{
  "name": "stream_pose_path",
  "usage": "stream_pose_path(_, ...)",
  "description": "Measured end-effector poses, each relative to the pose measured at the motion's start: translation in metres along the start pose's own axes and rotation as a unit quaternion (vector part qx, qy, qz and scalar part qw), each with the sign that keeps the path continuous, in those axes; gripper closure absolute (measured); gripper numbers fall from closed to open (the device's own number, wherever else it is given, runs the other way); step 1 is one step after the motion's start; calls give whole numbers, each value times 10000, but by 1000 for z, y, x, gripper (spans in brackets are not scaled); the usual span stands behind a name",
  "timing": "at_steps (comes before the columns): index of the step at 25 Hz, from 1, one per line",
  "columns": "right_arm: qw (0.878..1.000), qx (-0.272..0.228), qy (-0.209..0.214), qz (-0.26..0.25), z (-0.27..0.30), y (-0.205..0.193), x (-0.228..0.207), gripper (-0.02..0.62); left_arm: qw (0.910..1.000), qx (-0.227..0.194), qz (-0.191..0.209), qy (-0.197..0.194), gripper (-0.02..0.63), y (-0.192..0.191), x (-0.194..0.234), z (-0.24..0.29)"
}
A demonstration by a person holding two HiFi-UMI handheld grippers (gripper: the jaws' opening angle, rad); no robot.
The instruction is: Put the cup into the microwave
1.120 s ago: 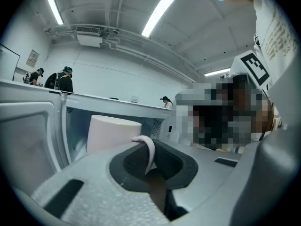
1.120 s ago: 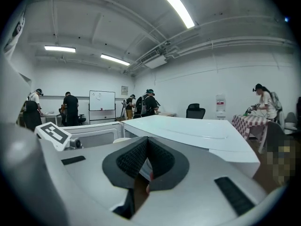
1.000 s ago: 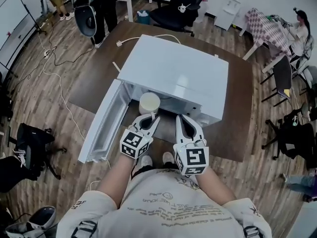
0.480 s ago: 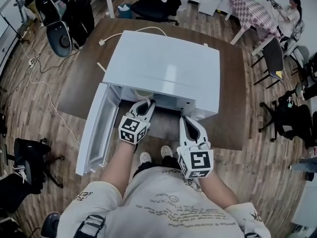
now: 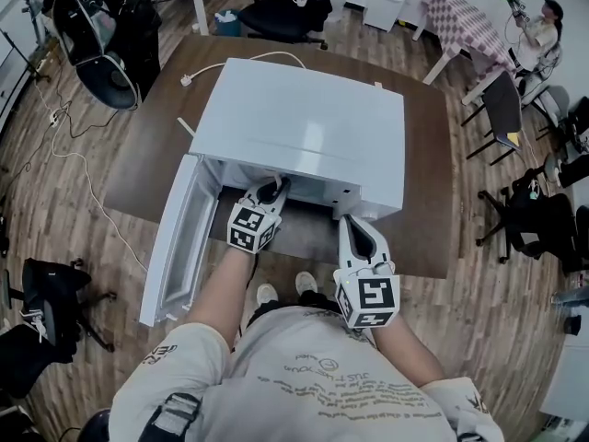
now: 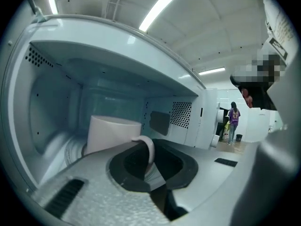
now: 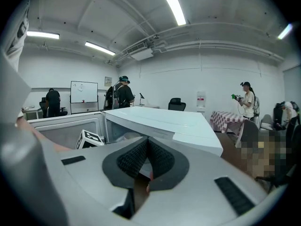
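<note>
The white microwave (image 5: 304, 118) stands on a brown table (image 5: 433, 182) with its door (image 5: 179, 238) swung open to the left. My left gripper (image 5: 270, 190) reaches into the cavity. In the left gripper view the white cup (image 6: 113, 133) is inside the microwave, upright over the turntable, and the left gripper (image 6: 149, 163) is shut on its handle (image 6: 150, 147). From the head view the cup is hidden by the oven's top. My right gripper (image 5: 355, 228) hovers outside, in front of the control side, shut with nothing in it (image 7: 147, 157).
The open door juts out at the left of my left arm. A power cord (image 5: 248, 58) trails off the table's far edge. Office chairs (image 5: 294, 7) and people stand around the room, and a checked table (image 5: 460, 17) is at the far right.
My left gripper has carried the cup forward and down from the microwave's opening into the cavity, so the cup is gone from the head view. The right gripper stays just outside the front.
</note>
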State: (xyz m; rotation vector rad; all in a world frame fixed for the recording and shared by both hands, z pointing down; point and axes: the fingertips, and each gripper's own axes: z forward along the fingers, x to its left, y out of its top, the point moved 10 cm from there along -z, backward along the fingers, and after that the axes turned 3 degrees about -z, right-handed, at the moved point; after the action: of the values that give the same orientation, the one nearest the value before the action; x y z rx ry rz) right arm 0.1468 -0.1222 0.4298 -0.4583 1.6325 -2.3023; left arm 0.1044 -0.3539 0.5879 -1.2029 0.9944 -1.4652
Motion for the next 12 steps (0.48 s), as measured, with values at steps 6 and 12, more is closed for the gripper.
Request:
stream_pose_path(6,10000,55,4,-75,-1,-1,3,581,9994,-108,-317,25,572,-7,11,1)
stream_pose_path(12,9999,41,82,-119,2,0,9,581,9997,160,-150,135,560,-3,19,-5)
